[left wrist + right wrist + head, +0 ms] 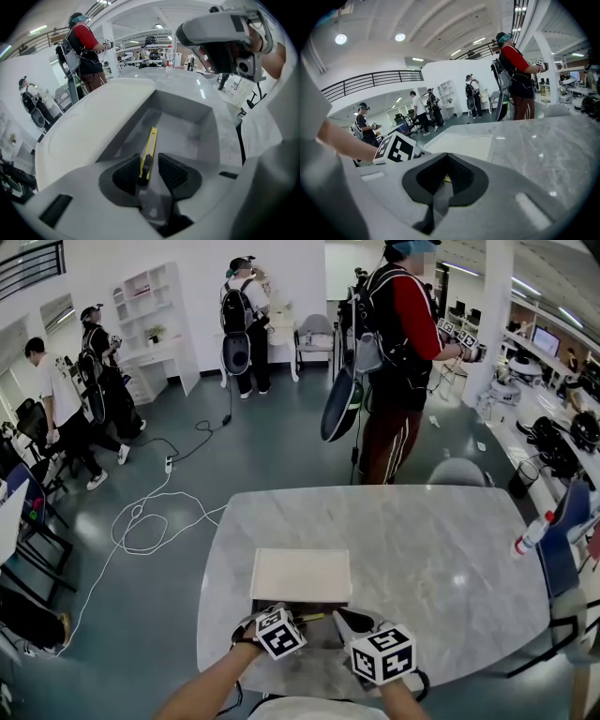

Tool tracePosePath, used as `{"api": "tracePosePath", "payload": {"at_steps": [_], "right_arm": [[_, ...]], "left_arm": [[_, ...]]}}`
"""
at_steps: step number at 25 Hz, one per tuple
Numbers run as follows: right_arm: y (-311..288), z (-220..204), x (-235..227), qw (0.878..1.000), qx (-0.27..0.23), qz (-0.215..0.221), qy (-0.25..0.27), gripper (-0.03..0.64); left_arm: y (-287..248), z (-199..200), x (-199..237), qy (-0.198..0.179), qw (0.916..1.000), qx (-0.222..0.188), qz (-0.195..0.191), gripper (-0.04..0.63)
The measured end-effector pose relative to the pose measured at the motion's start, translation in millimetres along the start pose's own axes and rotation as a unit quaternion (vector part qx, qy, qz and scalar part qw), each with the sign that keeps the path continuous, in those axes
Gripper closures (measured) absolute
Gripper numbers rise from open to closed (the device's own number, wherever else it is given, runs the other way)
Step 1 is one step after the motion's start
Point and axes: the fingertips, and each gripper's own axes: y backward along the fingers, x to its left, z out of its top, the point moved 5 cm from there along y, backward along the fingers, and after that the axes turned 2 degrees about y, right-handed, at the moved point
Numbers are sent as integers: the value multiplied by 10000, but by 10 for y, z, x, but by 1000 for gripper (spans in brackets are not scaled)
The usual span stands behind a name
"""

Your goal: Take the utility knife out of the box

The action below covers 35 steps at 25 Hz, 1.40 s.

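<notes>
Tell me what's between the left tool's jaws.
The utility knife: its dark end sits between the parted jaws of the left tool, inside the open box. Seen in the left gripper view.

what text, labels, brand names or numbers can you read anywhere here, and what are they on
No readable text in any view.
left marker cube and right marker cube: black and white square patterns only, no letters or digits.
utility knife: no print visible.
box lid: blank.
bottle at the table's edge: label too small to read.
</notes>
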Motion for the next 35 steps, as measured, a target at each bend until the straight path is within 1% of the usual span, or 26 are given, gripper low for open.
{"api": "tracePosePath", "payload": {"at_steps": [13,19,21,25,31,35], "right_arm": [[-65,52,99,9996,-79,-229,-111,612],[-64,74,147,9992,-155,-335,-164,612],[-47,81,146,9990,-170,-377,-186,612],[-38,91,174,9986,-190,-437,-223,612],[-3,106,166,9983,-223,-491,-220,612],[24,119,149,9983,-212,-503,-207,612]], "left_arm": [[13,21,3,-93,9997,-32,-224,506],[13,6,-11,-111,9996,-39,-262,519],[19,17,-20,-86,9996,-60,-260,531],[41,6,-25,-66,9997,-82,-233,534],[62,-10,-84,-225,9996,-57,-176,535],[129,-1,-107,-217,9996,-137,-129,535]]}}
